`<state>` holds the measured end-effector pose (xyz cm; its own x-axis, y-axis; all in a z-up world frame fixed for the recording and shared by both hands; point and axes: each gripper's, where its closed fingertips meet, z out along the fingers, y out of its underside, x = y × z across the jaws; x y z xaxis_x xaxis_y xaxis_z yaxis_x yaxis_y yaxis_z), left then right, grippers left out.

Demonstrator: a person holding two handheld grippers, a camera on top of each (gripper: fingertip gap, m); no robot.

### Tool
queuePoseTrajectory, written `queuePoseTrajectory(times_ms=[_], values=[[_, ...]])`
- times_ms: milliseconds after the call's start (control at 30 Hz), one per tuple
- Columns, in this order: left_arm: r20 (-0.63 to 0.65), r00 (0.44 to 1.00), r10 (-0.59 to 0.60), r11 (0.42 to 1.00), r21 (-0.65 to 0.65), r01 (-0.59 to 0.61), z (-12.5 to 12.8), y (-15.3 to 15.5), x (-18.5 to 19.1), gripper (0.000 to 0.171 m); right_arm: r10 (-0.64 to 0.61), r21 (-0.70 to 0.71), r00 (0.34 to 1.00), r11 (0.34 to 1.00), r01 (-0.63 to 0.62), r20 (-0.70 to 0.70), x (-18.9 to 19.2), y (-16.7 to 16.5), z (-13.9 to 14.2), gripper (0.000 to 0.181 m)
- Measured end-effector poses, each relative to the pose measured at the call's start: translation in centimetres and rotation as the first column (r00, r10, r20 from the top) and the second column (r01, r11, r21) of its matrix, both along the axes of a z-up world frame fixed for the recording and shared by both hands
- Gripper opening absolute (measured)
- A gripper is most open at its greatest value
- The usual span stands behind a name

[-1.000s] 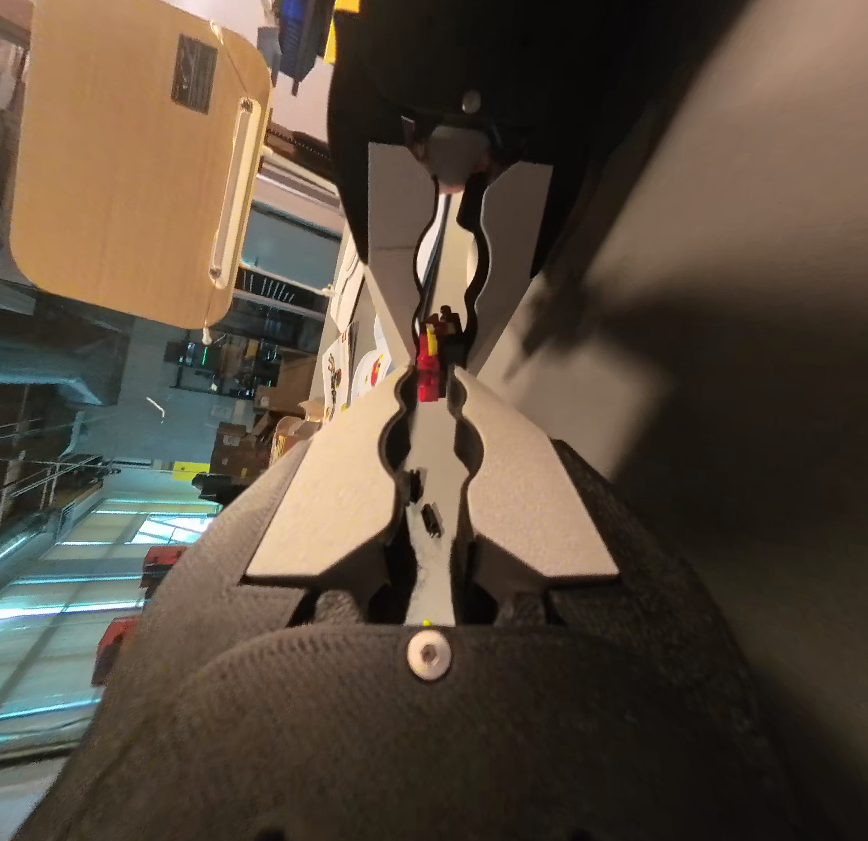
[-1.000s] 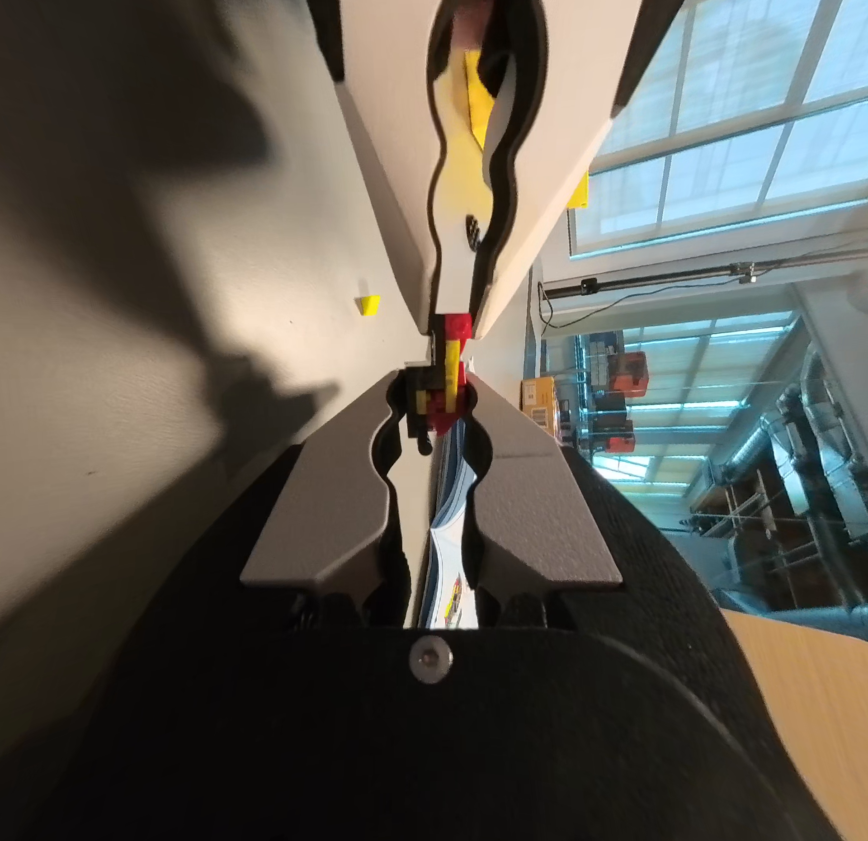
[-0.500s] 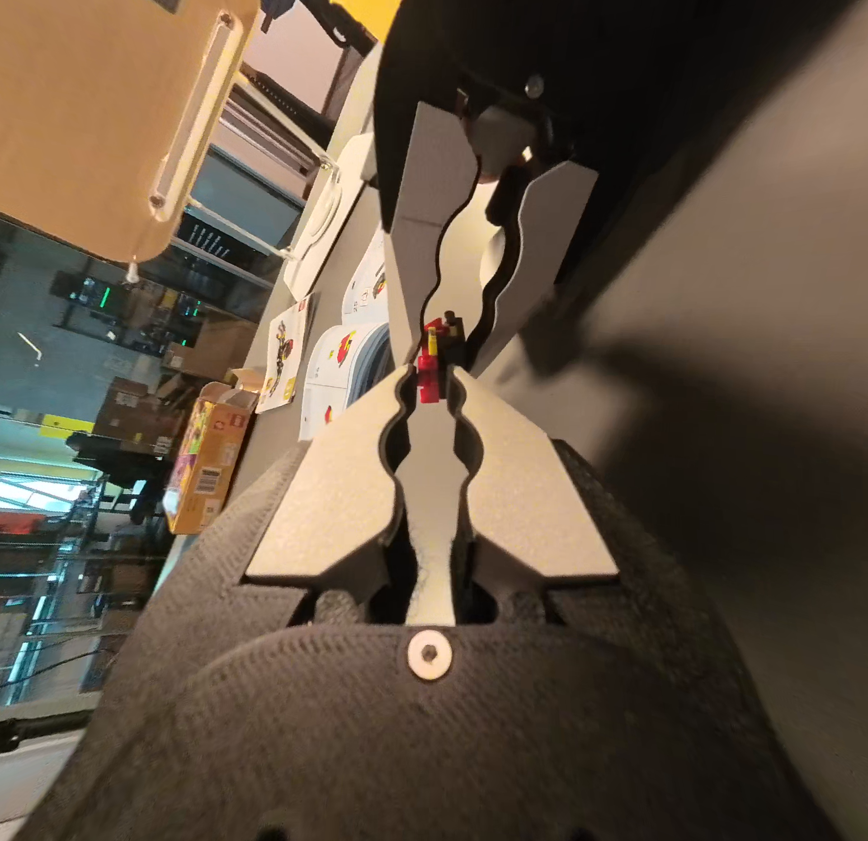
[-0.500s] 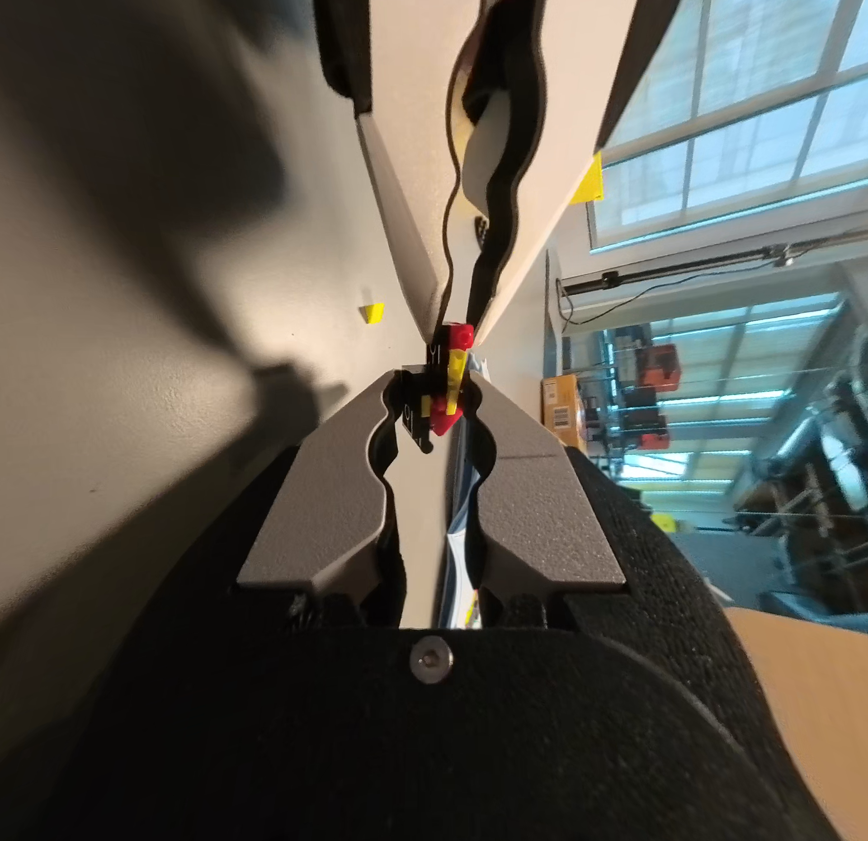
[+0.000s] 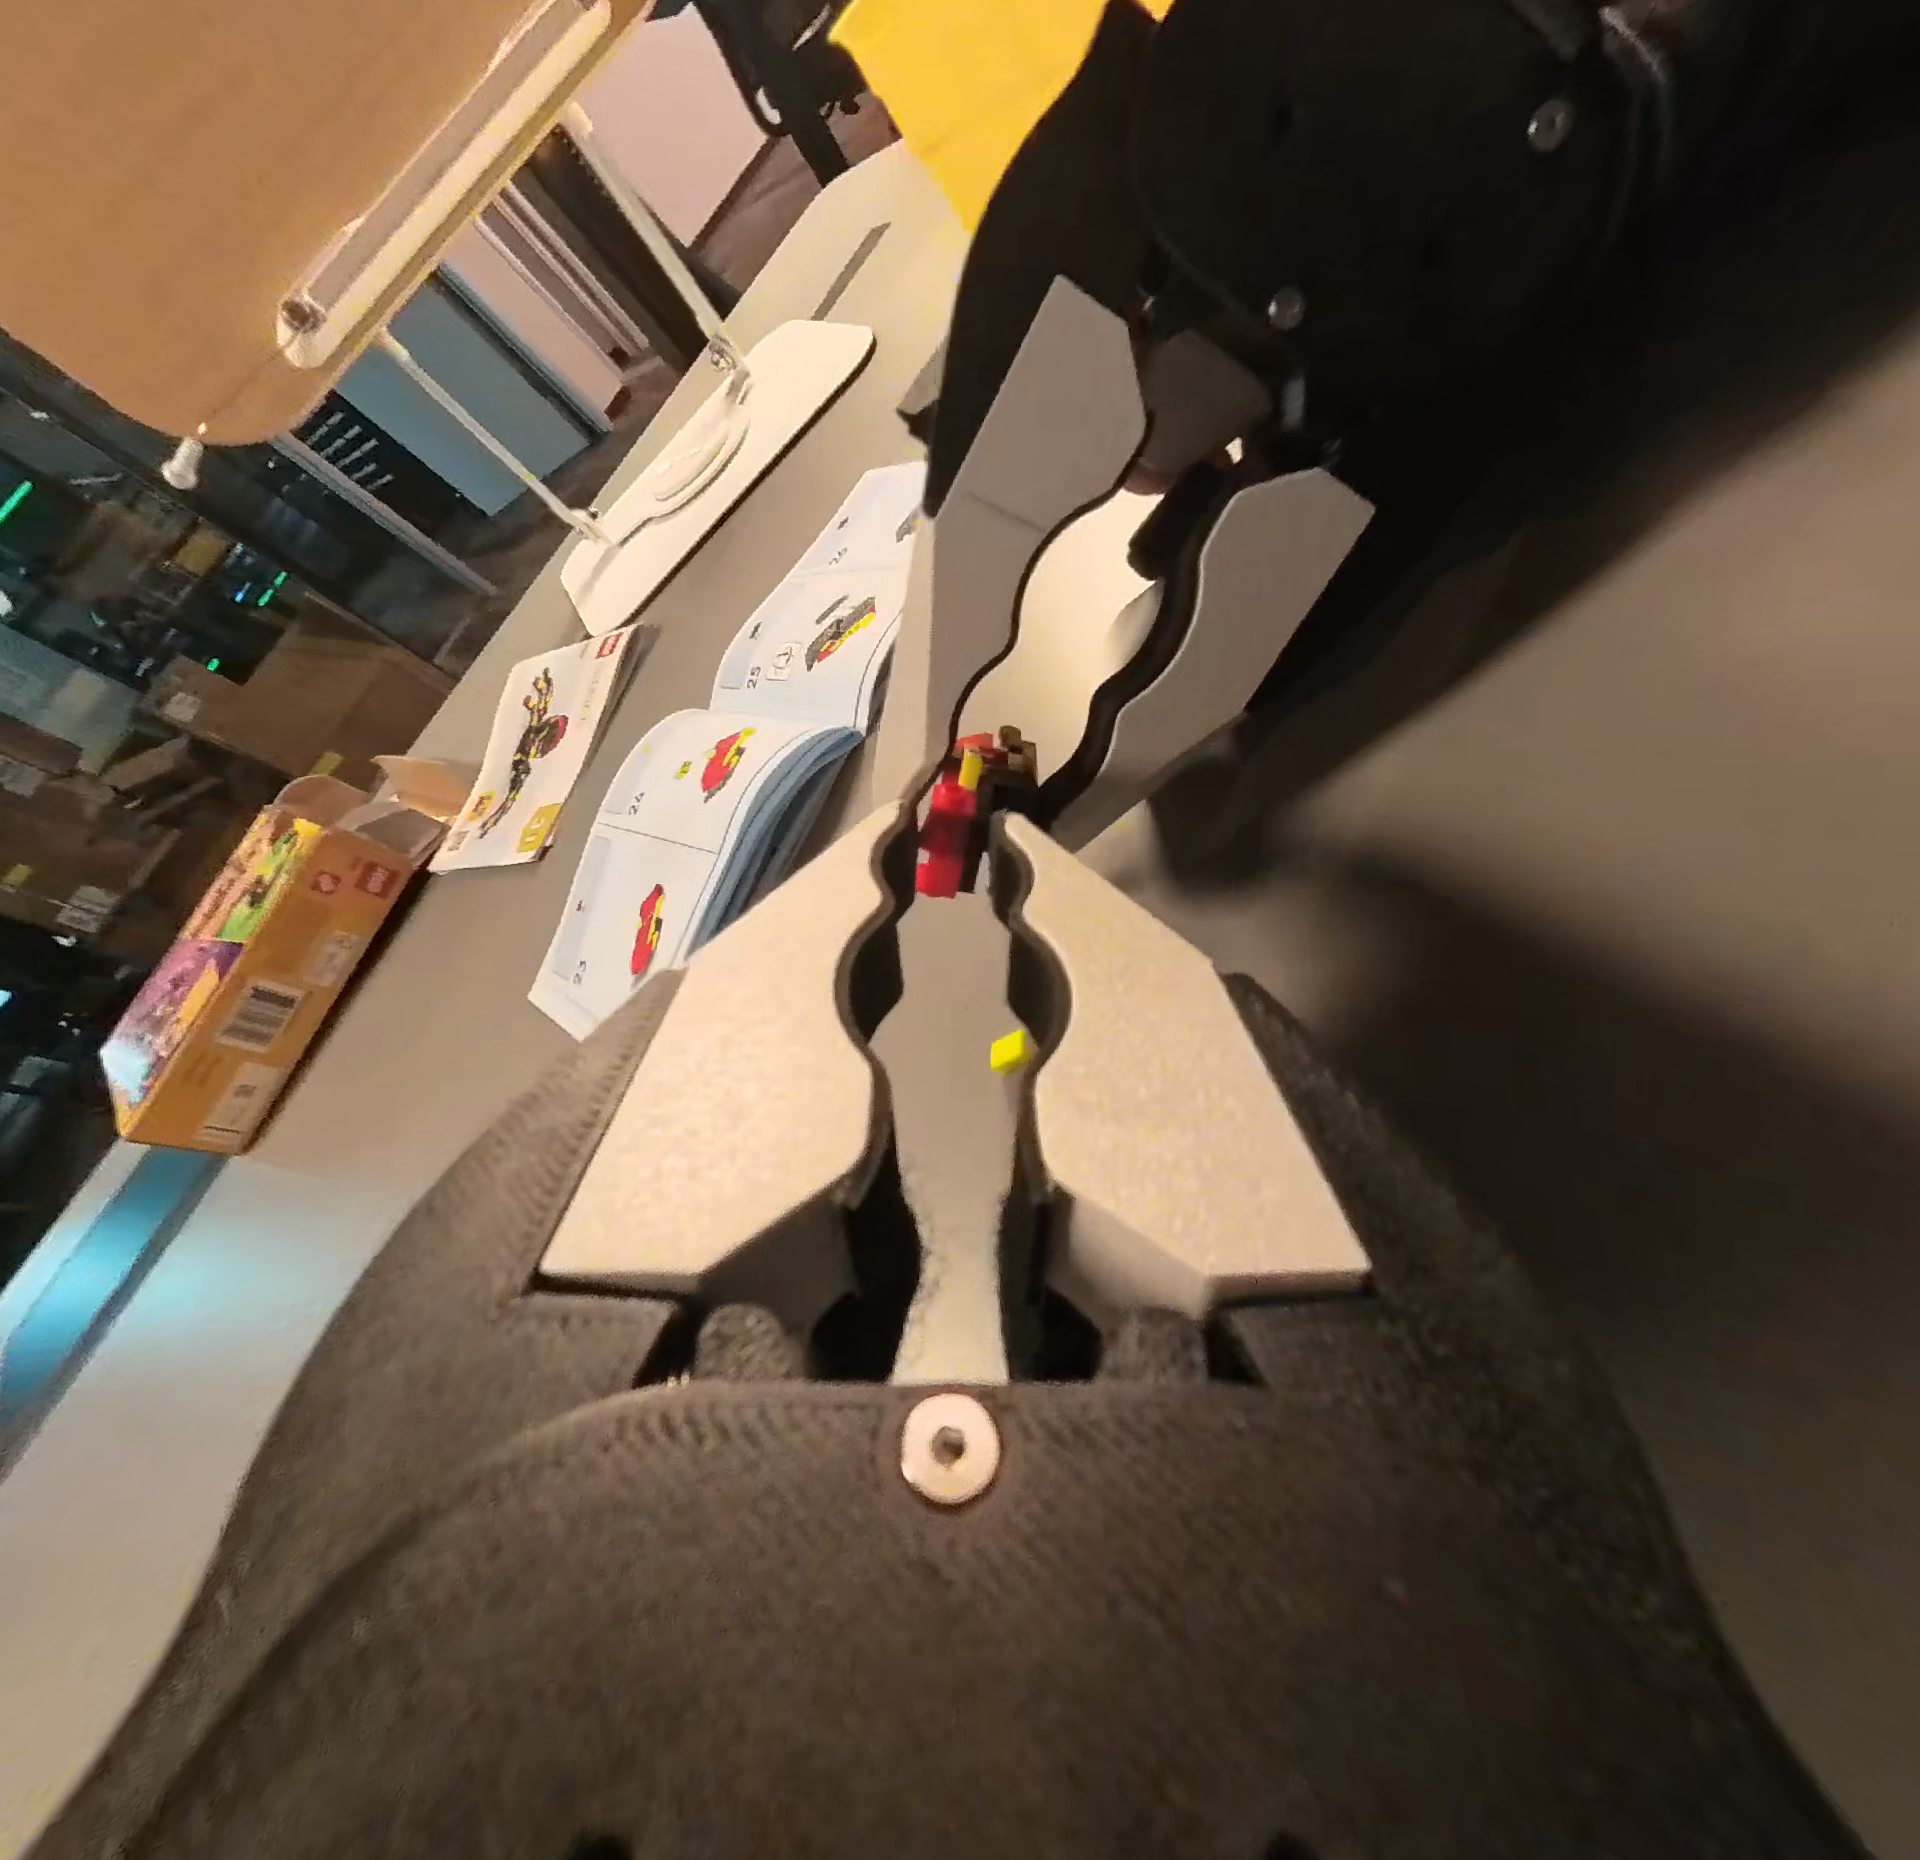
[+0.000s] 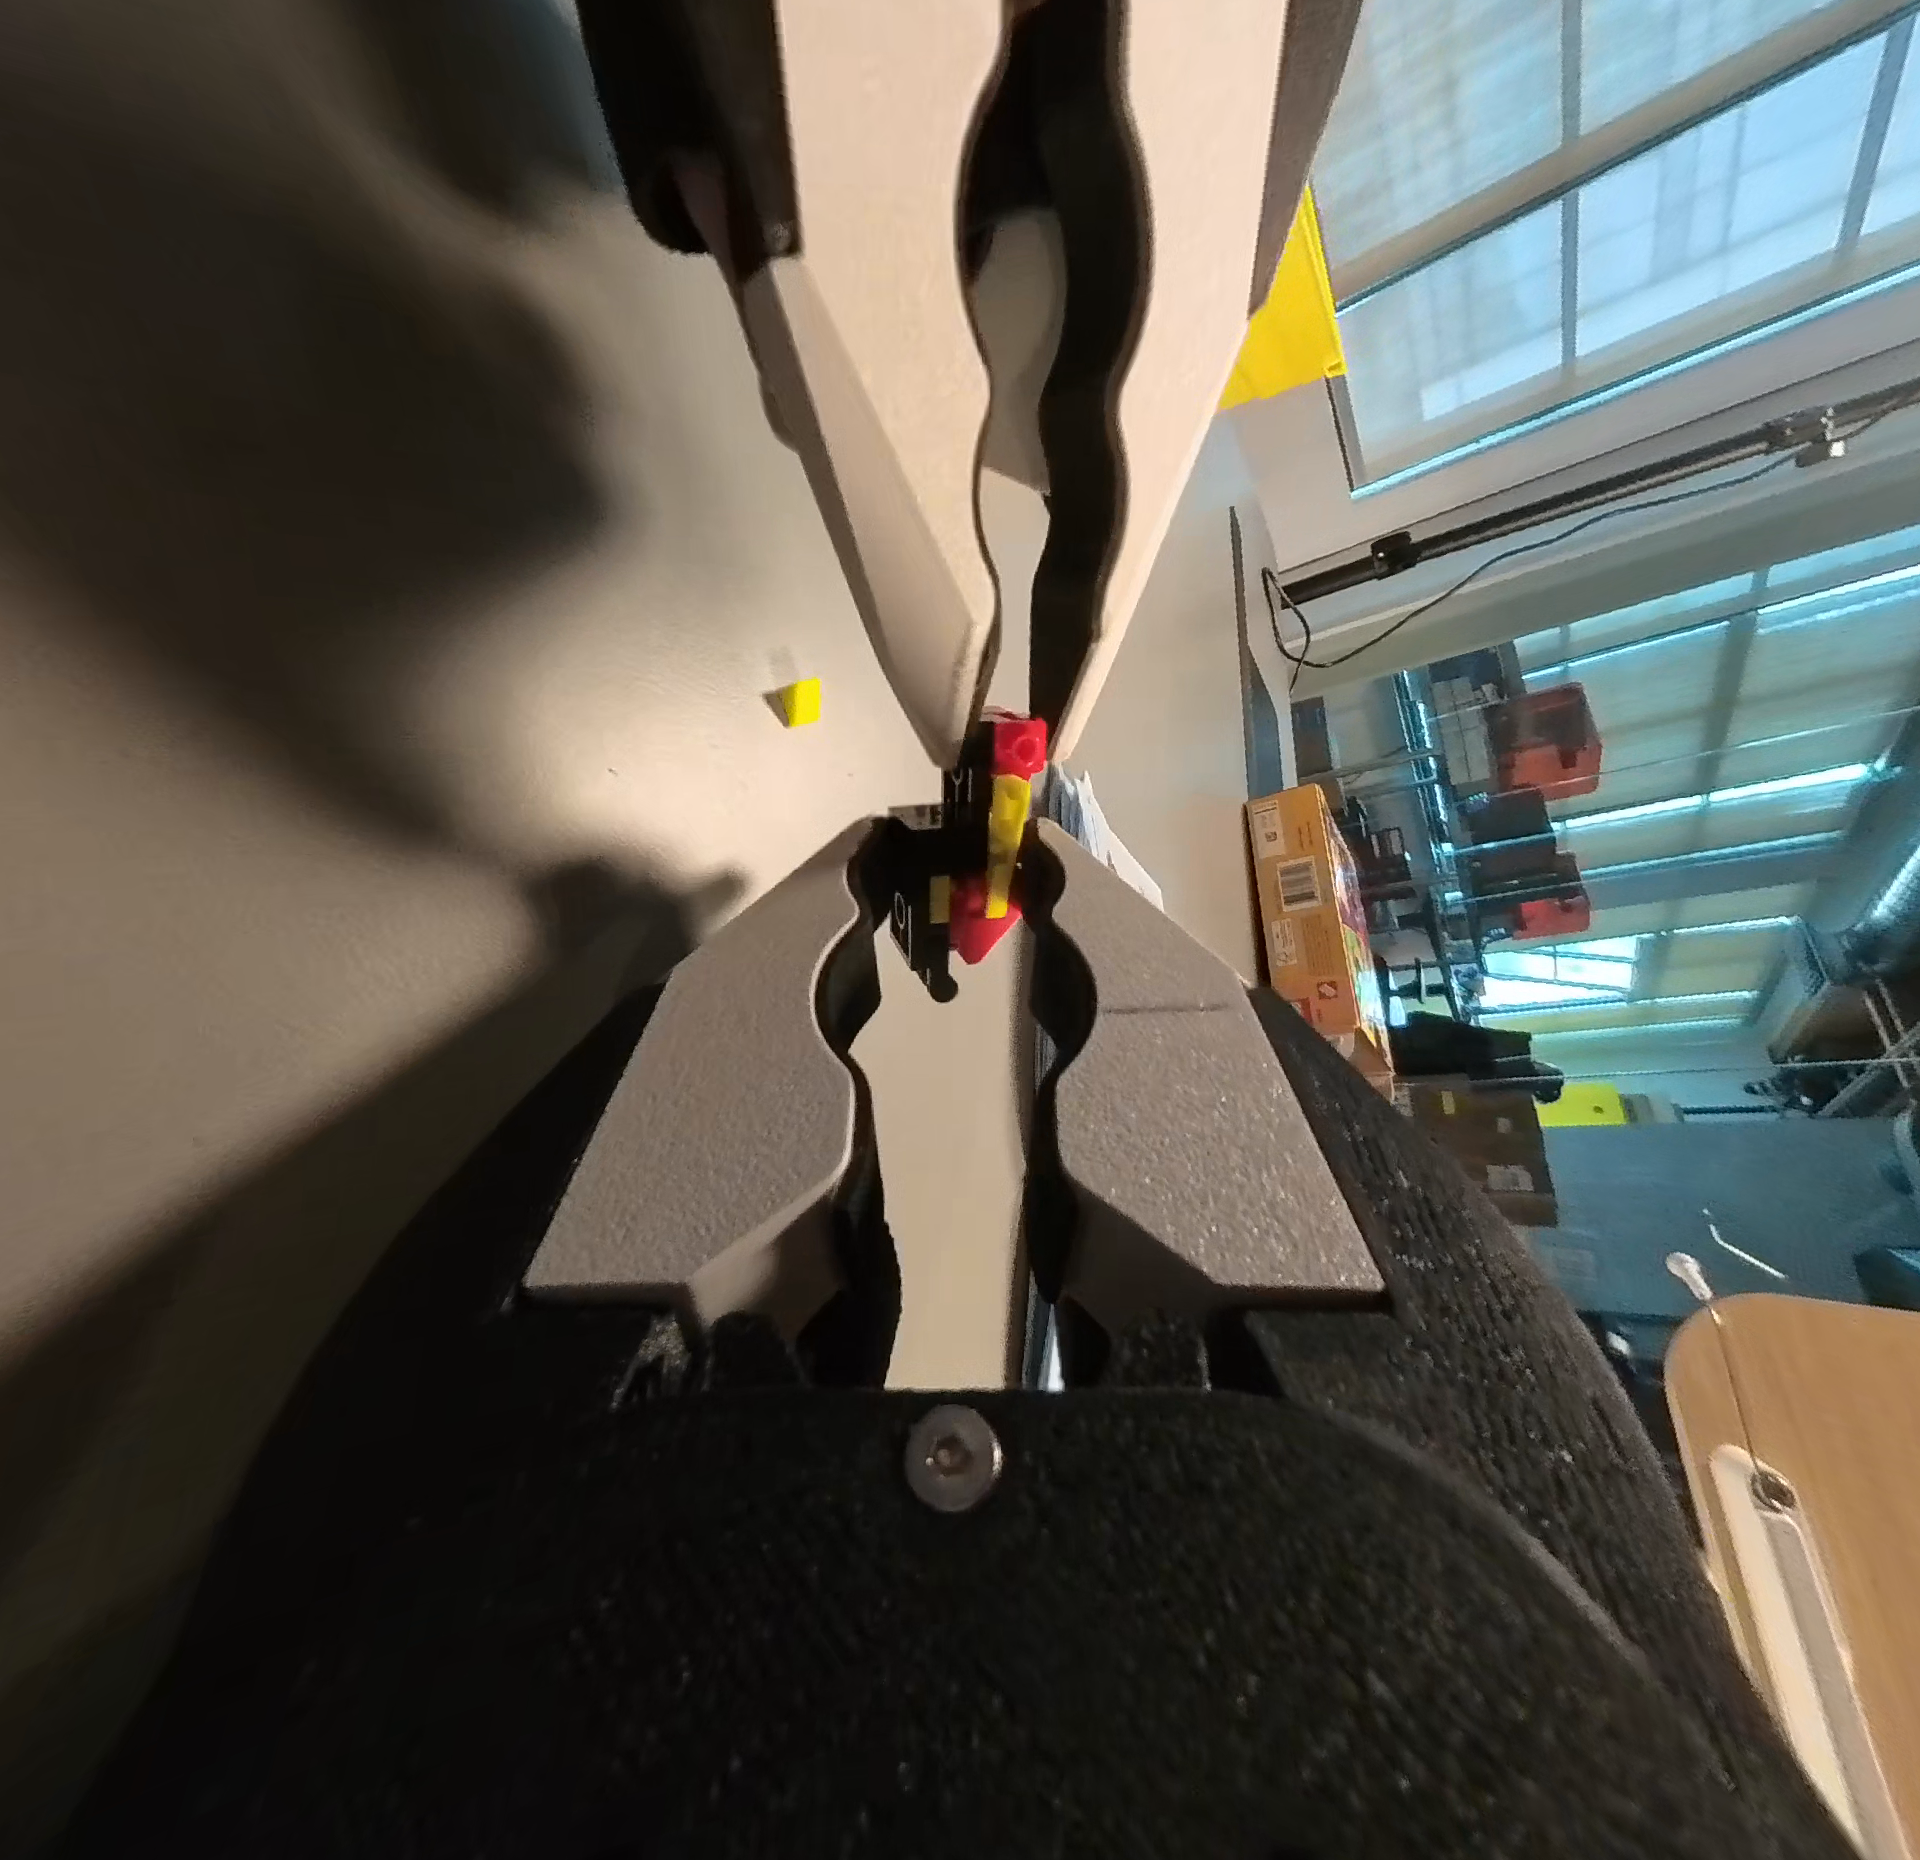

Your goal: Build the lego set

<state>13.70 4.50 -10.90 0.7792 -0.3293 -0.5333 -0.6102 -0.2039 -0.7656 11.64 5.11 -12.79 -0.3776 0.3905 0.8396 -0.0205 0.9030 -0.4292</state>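
A small red, yellow and black lego assembly [image 5: 948, 836] is held between both grippers, which meet tip to tip above the grey table [image 5: 1558, 979]. My left gripper [image 5: 951, 823] is shut on its red end. My right gripper [image 6: 948, 842] is shut on its black and yellow end [image 6: 971, 880]. The right gripper [image 5: 1003, 761] reaches in from the top of the left wrist view. The left gripper [image 6: 1013, 730] reaches in from the top of the right wrist view. A loose yellow piece [image 5: 1010, 1052] lies on the table and also shows in the right wrist view [image 6: 797, 702].
An open instruction booklet [image 5: 727, 802], a leaflet [image 5: 540, 750] and an orange lego box [image 5: 239, 989] lie on the table to the left. A white lamp base [image 5: 717, 460] stands behind them, its wooden head [image 5: 260, 148] overhead. The box also shows in the right wrist view [image 6: 1309, 896]. Both grippers' tips are close together, under 4 cm apart. My right tips are roughly 4 cm from the loose yellow piece [image 5: 1010, 1052]. It turns up in the right wrist view [image 6: 803, 690] as well.
Both grippers have swung together with the assembly still held between them. The booklets and box have come into the left wrist view. The assembly sits more tilted in the right gripper.
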Motion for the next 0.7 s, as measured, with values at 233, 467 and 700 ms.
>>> queuePoseTrajectory(times_ms=[233,467,700], values=[[0.104,0.995,0.004,1.000,-0.017,-0.002,0.10,0.07,-0.01,0.014,-0.011,0.044,0.999,0.999,0.013,-0.034,-0.08,0.14,0.25,0.023],[0.061,0.998,-0.002,1.000,-0.006,0.002,0.14,0.03,0.08,0.013,-0.011,0.058,0.999,0.998,0.014,-0.040,-0.07,0.14,0.26,0.023],[0.067,0.998,0.020,0.999,-0.034,-0.017,0.12,0.10,-0.02,0.013,-0.020,0.060,0.999,0.998,0.023,-0.043,-0.11,0.25,0.31,0.023]])
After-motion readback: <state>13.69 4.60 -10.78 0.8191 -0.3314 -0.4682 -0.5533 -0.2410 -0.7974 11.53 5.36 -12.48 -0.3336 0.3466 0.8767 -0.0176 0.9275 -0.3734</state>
